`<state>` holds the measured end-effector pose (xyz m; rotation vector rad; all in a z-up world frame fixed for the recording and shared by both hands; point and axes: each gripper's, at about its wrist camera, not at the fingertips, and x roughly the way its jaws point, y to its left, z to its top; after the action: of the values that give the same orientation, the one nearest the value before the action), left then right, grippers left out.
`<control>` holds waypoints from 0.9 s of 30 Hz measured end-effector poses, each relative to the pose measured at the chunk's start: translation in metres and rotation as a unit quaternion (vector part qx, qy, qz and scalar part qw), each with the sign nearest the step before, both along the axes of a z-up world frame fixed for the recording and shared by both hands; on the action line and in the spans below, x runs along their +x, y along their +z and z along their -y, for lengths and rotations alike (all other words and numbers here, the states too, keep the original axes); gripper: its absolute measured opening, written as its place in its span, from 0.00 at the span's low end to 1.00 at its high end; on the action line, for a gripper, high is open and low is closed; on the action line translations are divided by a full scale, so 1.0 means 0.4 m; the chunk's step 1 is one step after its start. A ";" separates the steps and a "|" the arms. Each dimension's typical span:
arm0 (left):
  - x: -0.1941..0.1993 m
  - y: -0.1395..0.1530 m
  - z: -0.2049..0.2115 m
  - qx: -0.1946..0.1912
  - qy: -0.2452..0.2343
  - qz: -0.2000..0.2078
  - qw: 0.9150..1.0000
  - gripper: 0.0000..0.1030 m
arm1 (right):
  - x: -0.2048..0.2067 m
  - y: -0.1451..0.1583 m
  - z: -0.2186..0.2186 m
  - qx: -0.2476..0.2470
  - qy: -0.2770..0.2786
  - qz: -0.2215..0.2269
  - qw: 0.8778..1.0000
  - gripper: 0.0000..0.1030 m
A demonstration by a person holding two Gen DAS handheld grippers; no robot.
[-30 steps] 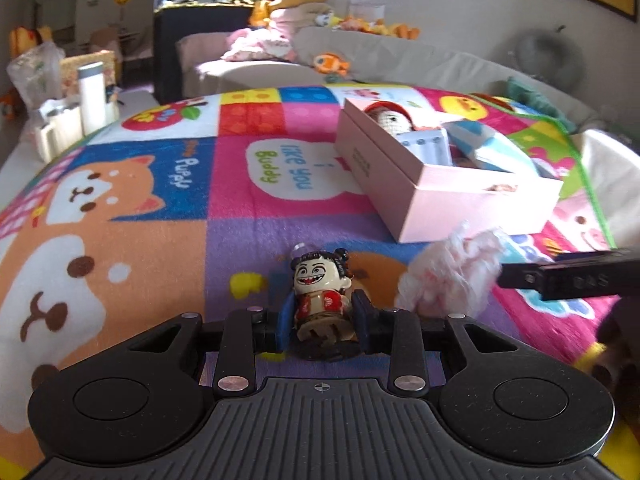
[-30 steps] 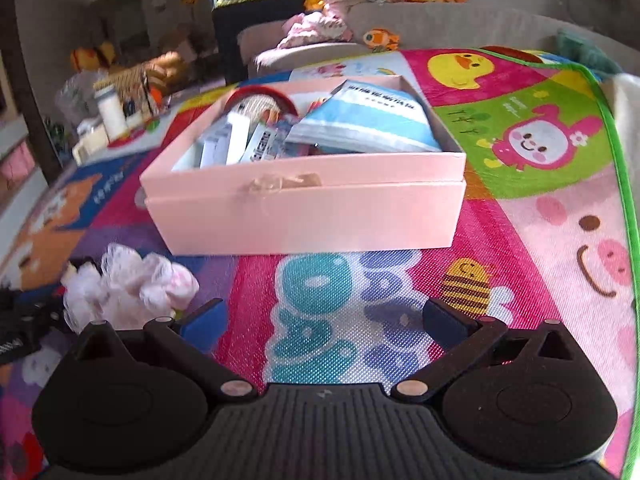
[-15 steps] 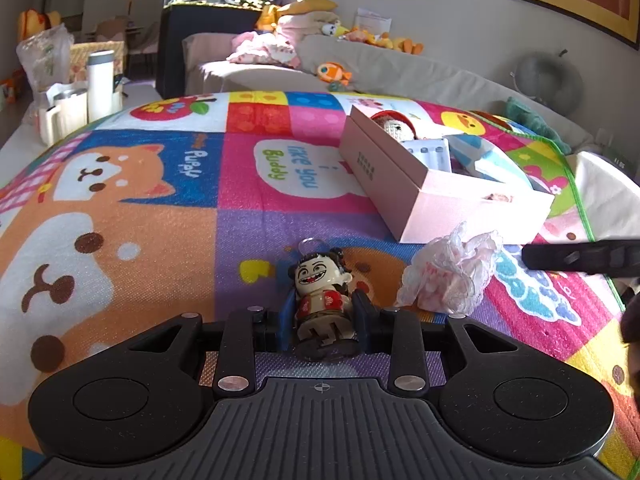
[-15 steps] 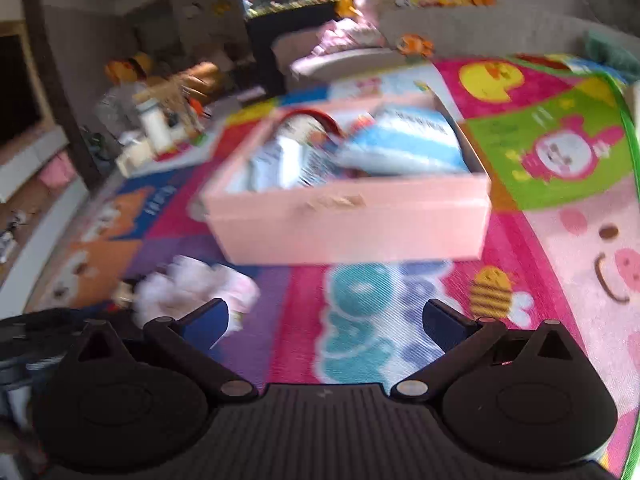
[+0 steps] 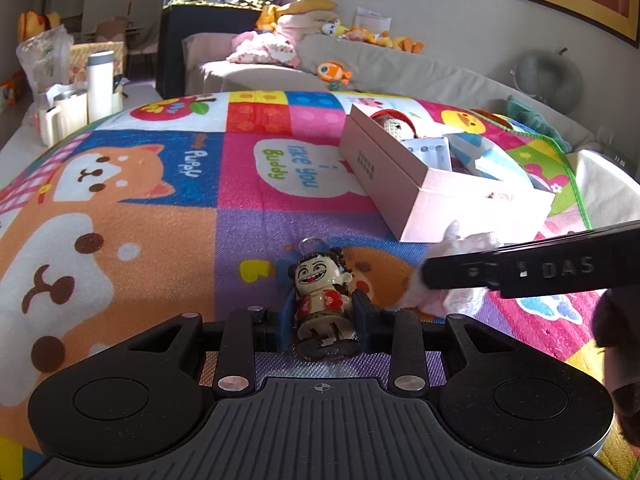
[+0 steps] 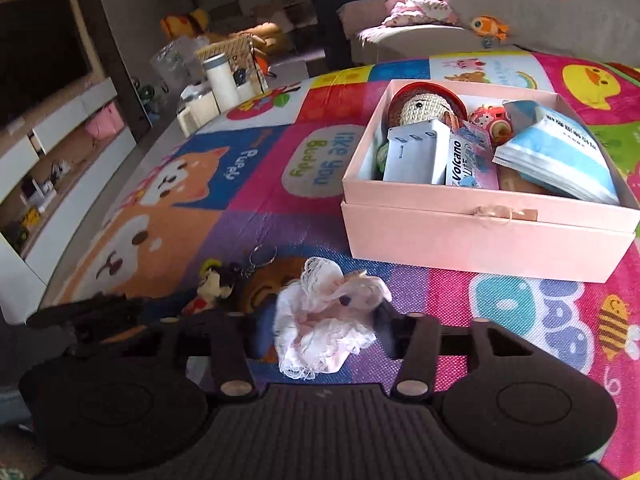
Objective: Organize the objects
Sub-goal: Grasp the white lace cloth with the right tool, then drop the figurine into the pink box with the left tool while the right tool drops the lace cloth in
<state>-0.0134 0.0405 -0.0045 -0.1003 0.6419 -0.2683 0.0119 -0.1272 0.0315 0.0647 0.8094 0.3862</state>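
Note:
A small grinning figurine (image 5: 322, 292) with a key ring lies on the colourful play mat, and my left gripper (image 5: 322, 314) is shut on its body. To its right sits a bundle of pink lace cloth (image 6: 324, 320). My right gripper (image 6: 322, 328) straddles the cloth, its jaws closing, and both pads touch its sides. One of the right gripper's fingers (image 5: 520, 270) crosses the left wrist view over the cloth (image 5: 460, 240). The right wrist view shows the figurine (image 6: 214, 288) to the left of the cloth. Behind both stands an open pink box (image 6: 480, 236), holding several items.
The pink box (image 5: 472, 204) contains a crocheted doll, a white charger, a packet and a blue pack. A white jug and bottle (image 5: 98, 84) stand at the mat's far left edge. A sofa with plush toys (image 5: 336, 72) lies beyond the mat.
The right gripper swung left from in front of the box to the lace cloth, and its wide jaws narrowed around it. The left gripper stayed put on the figurine.

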 end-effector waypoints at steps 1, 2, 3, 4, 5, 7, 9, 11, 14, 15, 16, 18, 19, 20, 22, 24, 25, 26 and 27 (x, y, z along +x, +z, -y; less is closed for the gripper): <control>0.000 0.000 0.000 0.000 0.000 0.000 1.000 0.34 | -0.009 0.006 0.006 -0.006 -0.002 0.007 1.000 0.39; 0.000 0.000 0.000 0.000 0.000 0.000 1.000 0.34 | -0.021 0.016 0.014 -0.014 -0.005 0.016 1.000 0.34; 0.000 0.000 0.000 0.001 0.000 0.000 1.000 0.34 | -0.034 0.026 0.026 -0.020 -0.007 0.025 0.999 0.33; 0.000 0.000 0.000 0.001 0.000 0.000 1.000 0.34 | -0.046 0.037 0.042 -0.023 -0.012 0.033 0.999 0.31; 0.000 0.000 0.000 0.003 0.000 0.000 1.000 0.34 | -0.060 0.048 0.062 -0.023 -0.018 0.039 0.999 0.30; 0.001 0.000 0.001 0.004 0.000 0.000 1.000 0.34 | -0.088 0.068 0.112 -0.017 -0.033 0.042 0.998 0.27; 0.000 0.000 0.002 0.007 -0.001 0.001 1.000 0.34 | -0.119 0.087 0.164 -0.011 -0.054 0.047 0.997 0.27; 0.000 0.001 0.004 0.010 -0.001 0.001 1.000 0.34 | -0.152 0.107 0.214 -0.011 -0.076 0.063 0.995 0.27; -0.003 0.005 0.016 0.029 -0.002 0.004 1.000 0.33 | -0.195 0.139 0.276 -0.010 -0.106 0.094 0.990 0.27; -0.005 0.008 0.023 0.040 -0.003 0.005 0.999 0.33 | -0.204 0.149 0.294 -0.006 -0.114 0.104 0.988 0.27; -0.007 0.012 0.031 0.049 -0.006 0.006 0.999 0.33 | -0.213 0.159 0.309 -0.002 -0.121 0.113 0.986 0.27; -0.006 0.033 0.041 0.042 -0.026 0.007 0.999 0.33 | -0.225 0.171 0.335 0.007 -0.133 0.128 0.983 0.27; -0.003 0.052 0.045 0.034 -0.034 0.012 0.999 0.33 | -0.230 0.175 0.346 0.012 -0.138 0.135 0.981 0.27; 0.004 0.080 0.054 0.028 -0.043 0.024 0.998 0.33 | -0.233 0.177 0.353 0.016 -0.141 0.141 0.980 0.27; 0.022 0.143 0.081 0.022 -0.059 0.051 0.997 0.33 | -0.236 0.174 0.363 0.022 -0.144 0.151 0.978 0.27; 0.055 0.212 0.124 0.016 -0.078 0.078 0.994 0.33 | -0.234 0.166 0.360 0.029 -0.141 0.154 0.977 0.27; 0.073 0.238 0.147 0.013 -0.084 0.087 0.993 0.33 | -0.233 0.162 0.359 0.031 -0.140 0.155 0.977 0.27; 0.096 0.264 0.171 0.005 -0.090 0.094 0.992 0.33 | -0.230 0.156 0.357 0.031 -0.141 0.156 0.977 0.27; 0.123 0.282 0.195 -0.010 -0.097 0.096 0.991 0.33 | -0.229 0.151 0.352 0.029 -0.141 0.156 0.977 0.27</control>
<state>0.0358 -0.0377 0.1083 -0.0315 0.4574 -0.4659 -0.0796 -0.2680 0.0920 0.1677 0.4681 0.1454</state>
